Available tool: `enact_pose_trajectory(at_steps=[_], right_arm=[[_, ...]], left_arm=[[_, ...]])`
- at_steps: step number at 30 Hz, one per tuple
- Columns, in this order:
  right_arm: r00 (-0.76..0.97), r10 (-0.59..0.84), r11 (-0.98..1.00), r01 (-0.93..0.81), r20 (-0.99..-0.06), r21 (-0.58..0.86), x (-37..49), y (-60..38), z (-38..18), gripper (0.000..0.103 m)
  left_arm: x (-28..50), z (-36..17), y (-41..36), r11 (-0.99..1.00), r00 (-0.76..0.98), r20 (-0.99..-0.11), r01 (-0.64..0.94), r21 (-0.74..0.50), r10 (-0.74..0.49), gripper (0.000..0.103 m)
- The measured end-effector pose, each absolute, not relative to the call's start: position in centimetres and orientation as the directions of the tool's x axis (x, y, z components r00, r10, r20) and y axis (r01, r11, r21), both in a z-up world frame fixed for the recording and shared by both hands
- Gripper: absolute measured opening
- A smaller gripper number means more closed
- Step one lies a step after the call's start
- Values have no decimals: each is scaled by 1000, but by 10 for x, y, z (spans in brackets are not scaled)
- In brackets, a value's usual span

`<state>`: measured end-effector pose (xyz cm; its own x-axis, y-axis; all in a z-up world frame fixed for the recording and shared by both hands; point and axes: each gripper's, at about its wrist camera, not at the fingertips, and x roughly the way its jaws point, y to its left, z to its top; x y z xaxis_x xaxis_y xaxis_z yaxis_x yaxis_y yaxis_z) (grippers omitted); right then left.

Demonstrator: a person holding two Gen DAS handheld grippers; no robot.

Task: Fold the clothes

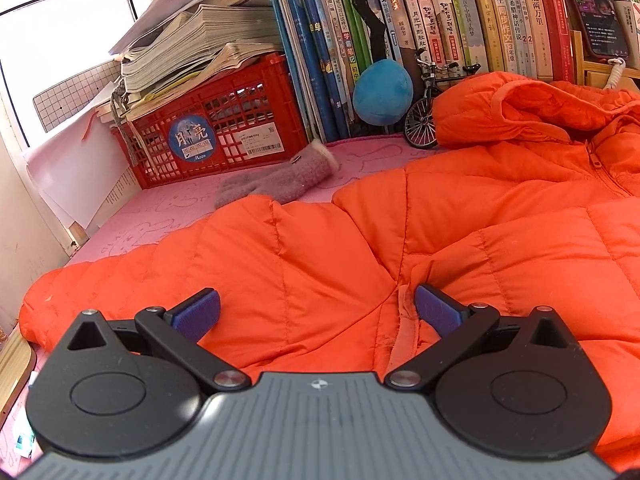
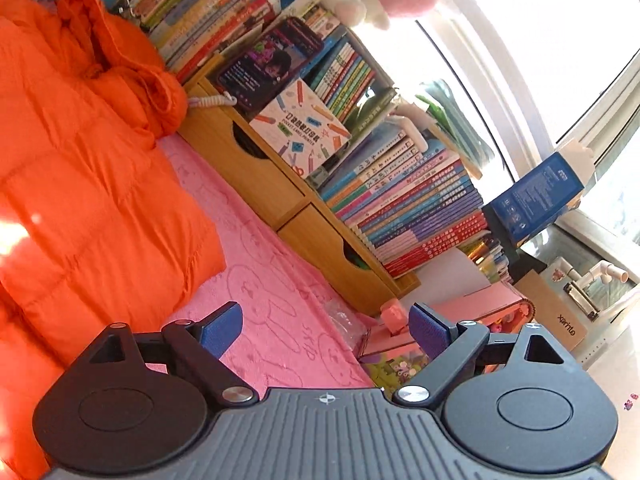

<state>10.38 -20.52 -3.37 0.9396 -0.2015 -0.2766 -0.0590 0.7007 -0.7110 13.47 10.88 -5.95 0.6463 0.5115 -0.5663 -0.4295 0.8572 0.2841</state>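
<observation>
Your left claw (image 1: 316, 308) hung released over the orange puffer jacket (image 1: 400, 232), which sprawled across the pink mat (image 1: 168, 212) from the lower left to the right edge of the frame, hood at upper right. A grey glove (image 1: 276, 182) lay just beyond it. Your right claw (image 2: 326, 326) was released too, over bare mat beside the jacket's edge.

A red crate (image 1: 216, 128) sits at upper left, a grey glove (image 1: 276, 182) beside it; books (image 1: 440, 20) line the top edge.
</observation>
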Motion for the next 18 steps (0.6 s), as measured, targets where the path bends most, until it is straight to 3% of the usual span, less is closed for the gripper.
enact_pose_trajectory(at_steps=[6,18], right_arm=[[967,9,772,-169,-255,-613,100,-142,2,98],[929,47,759,-272,-366,-592,119,-101,-36,99]], left_arm=[[135,-59,108,856,646,-565,-430,286,513,103],[136,-59,109,859,646,-569,-432,277,508,103]])
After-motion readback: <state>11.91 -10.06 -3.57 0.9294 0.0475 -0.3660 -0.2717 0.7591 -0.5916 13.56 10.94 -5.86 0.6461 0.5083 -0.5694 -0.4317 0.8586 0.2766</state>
